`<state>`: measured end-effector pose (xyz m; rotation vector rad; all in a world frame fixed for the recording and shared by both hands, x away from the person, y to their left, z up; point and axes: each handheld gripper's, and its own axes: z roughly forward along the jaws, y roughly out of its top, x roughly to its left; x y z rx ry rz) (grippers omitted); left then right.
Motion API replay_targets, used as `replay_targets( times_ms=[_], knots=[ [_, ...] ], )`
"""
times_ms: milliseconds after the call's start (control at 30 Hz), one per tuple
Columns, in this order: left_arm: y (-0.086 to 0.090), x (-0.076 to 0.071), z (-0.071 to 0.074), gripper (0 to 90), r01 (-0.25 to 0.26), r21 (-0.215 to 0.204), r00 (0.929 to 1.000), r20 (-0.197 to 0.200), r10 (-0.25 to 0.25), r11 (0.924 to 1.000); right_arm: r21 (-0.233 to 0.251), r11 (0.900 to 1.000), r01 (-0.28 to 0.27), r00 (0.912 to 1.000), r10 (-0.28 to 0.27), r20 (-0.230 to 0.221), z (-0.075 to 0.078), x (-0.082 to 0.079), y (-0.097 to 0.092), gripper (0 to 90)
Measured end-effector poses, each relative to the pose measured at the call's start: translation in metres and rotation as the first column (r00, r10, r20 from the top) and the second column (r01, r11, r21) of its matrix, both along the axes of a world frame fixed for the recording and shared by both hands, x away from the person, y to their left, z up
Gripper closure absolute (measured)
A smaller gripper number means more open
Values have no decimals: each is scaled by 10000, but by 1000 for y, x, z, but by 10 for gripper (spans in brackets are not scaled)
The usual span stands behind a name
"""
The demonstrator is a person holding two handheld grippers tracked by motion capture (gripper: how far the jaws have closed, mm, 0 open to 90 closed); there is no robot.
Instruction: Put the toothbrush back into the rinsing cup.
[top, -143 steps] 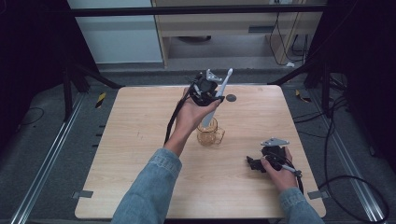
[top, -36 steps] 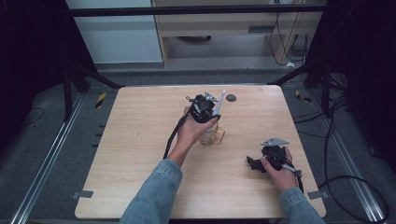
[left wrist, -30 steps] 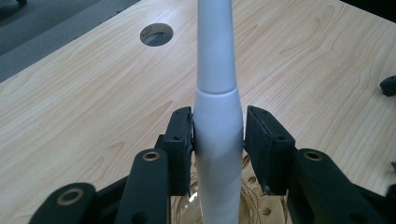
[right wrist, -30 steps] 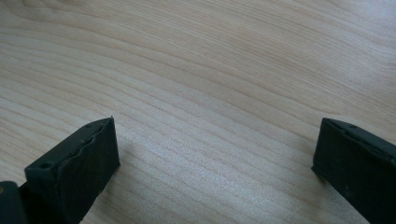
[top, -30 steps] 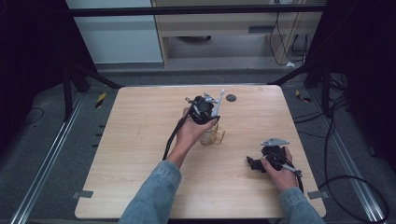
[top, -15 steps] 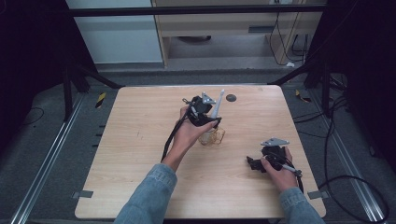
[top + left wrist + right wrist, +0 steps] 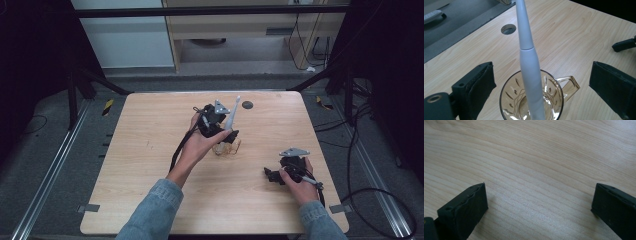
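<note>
Release of the white toothbrush-like stick (image 7: 529, 65) into the amber glass mug (image 7: 534, 100) is the step in hand, as I judge it: the stick stands inside the mug, leaning against the rim and pointing up and away from the left tool (image 7: 215, 122), and its lower end is down in the glass. The jaws of the left tool have just been opening; in the left gripper view they stand wide on both sides of the mug, and the stick is between them but no pad touches it, so this tool holds nothing. The mug is directly in front of this tool and a little below it, its handle turned toward the right jaw. The right tool (image 7: 280, 172) rests low over the table (image 7: 150, 150), well apart from the mug, its jaws also wide open with only bare wood between them. The next move probably calls for drawing the left tool straight back and up, keeping both pads clear of the leaning stick, because a small touch could tip it out or push the mug
</note>
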<state>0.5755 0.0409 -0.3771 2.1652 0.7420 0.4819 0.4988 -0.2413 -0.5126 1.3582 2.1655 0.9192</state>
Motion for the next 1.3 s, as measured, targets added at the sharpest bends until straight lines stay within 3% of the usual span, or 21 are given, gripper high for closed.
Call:
replay_targets(
  times_ms=[233, 533, 800, 933, 1300],
  knots=[
    [5, -7, 7, 45, 239, -218, 9996, 165, -236, 9995, 28, 10000, 32, 10000, -32, -11, 0, 0, 0, 4],
    [15, -19, 10, 55, 409, -40, 9977, 543, -406, 9992, 27, 10000, 48, 10000, -48, -16, 0, 0, 0, 4],
    [38, -28, 10, 52, 236, 131, 9971, 721, -245, 9996, 40, 10000, 51, 10000, -50, -27, 0, -1, 0, 4],
    [52, -30, 9, 56, -114, -134, 9969, 773, 124, 9998, 42, 10000, 50, 10000, -50, -25, 0, -1, 0, 4],
    [81, -38, 1, 51, -461, 140, 9961, 763, 449, 9988, 17, 10000, 44, 10000, -44, -20, 0, 0, 0, 4]
  ],
)
